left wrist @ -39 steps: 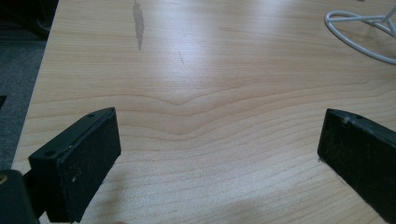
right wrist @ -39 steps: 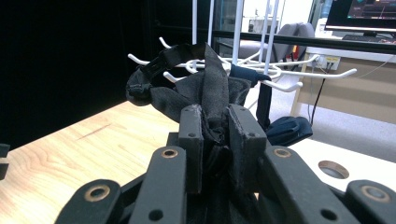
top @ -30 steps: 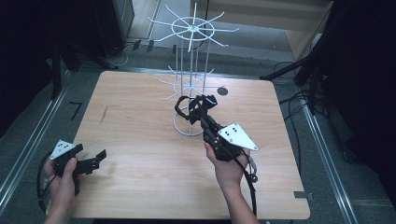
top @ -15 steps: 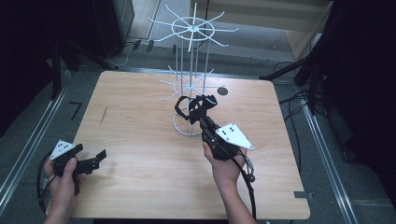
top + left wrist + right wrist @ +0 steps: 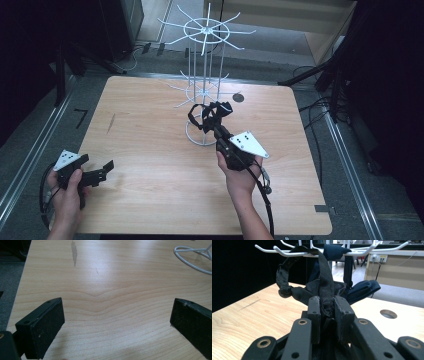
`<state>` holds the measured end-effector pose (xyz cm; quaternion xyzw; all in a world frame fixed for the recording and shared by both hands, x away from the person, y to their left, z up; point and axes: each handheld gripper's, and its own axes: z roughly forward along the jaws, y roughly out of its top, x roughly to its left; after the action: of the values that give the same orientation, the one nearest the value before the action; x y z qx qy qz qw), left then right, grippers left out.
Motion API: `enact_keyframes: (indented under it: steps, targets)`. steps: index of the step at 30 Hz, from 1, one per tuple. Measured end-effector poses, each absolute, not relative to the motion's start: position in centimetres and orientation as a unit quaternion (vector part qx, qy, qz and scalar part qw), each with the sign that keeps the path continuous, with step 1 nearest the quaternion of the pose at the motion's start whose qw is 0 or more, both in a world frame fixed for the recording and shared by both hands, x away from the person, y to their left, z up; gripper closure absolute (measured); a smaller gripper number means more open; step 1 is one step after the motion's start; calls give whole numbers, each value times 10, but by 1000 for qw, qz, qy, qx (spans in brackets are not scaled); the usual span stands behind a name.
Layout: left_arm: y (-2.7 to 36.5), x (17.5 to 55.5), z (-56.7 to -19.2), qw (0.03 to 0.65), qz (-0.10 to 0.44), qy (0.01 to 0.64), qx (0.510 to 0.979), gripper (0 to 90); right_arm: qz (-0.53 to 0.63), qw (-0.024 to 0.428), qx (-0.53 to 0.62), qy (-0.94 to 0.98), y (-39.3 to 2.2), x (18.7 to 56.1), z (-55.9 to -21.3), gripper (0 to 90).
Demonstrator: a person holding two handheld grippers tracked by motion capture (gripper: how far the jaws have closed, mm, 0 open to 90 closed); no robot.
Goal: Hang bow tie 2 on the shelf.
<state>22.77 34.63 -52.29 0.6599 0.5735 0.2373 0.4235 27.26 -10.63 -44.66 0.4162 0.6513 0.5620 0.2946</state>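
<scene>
A white wire rack (image 5: 205,32) with radiating hooks stands at the table's far middle. A black fabric piece with straps (image 5: 210,114) hangs at its lower hooks, just above the base ring (image 5: 192,137). My right gripper (image 5: 216,125) points up at it from the front and is shut on the fabric. In the right gripper view the jaws (image 5: 327,305) pinch the black fabric (image 5: 322,290), and one strap runs up over a white hook (image 5: 267,250). My left gripper (image 5: 104,172) rests low over the table's front left, open with nothing between its jaws (image 5: 117,312).
The wooden table (image 5: 150,135) has a round hole (image 5: 238,97) right of the rack and a grey scuff (image 5: 73,252) on its left part. The rack's base ring (image 5: 190,258) lies far from the left gripper. Metal rails and cables run along the floor on both sides.
</scene>
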Motion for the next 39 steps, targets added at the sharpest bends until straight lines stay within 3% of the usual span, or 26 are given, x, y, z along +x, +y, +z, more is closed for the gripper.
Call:
enact_keyframes:
  steps: [39]
  targets:
    - [346,228,-523,423,238,573,660,0,552,240,440,667,-102,291,-473,748]
